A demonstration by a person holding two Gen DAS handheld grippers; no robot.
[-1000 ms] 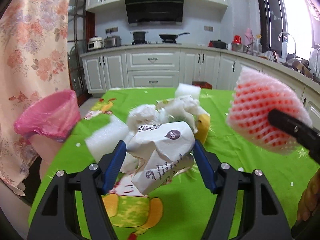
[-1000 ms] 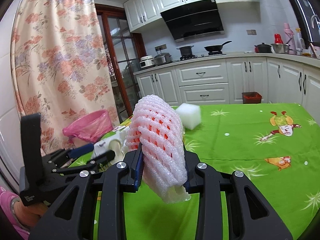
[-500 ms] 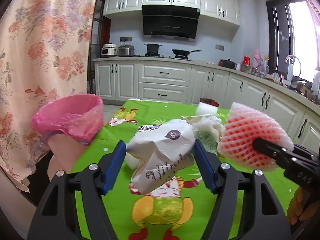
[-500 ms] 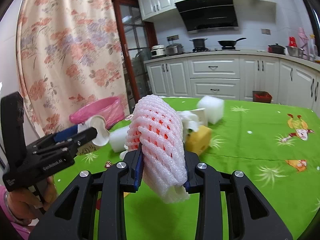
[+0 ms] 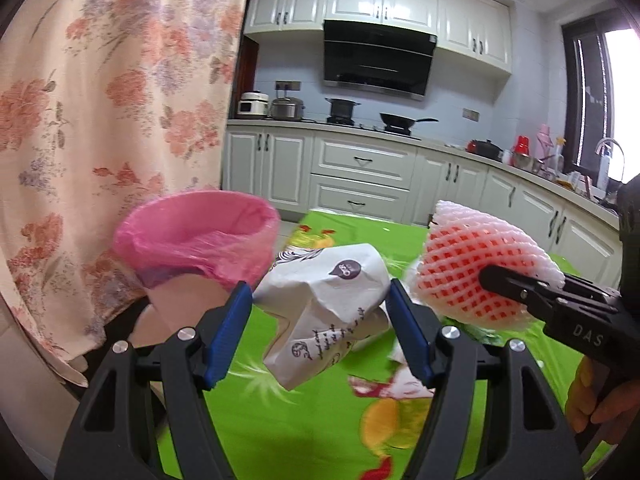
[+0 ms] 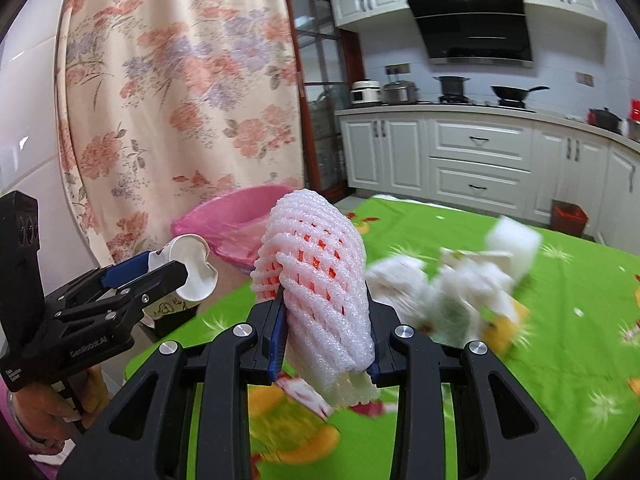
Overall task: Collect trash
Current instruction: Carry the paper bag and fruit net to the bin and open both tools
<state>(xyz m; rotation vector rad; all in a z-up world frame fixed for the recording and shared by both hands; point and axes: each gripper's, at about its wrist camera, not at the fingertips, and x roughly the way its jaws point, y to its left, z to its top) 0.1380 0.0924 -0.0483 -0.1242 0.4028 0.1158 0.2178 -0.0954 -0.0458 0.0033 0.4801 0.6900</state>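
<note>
My left gripper (image 5: 322,312) is shut on a crushed white paper cup (image 5: 324,312) with dark print, held above the green table. The cup and left gripper also show in the right wrist view (image 6: 192,268). My right gripper (image 6: 326,320) is shut on a pink and white foam fruit net (image 6: 320,280), also seen in the left wrist view (image 5: 476,272). A bin lined with a pink bag (image 5: 196,244) stands off the table's left edge, just ahead and left of both grippers; it also shows in the right wrist view (image 6: 236,216).
More trash lies on the green tablecloth (image 6: 560,320): crumpled white paper (image 6: 460,284), a white foam block (image 6: 512,244) and a yellow piece (image 6: 504,324). A floral curtain (image 5: 100,120) hangs at the left. Kitchen cabinets (image 5: 360,176) stand behind.
Both grippers have swung left with their loads, away from the trash pile. The pink bin is now closer and larger in both views.
</note>
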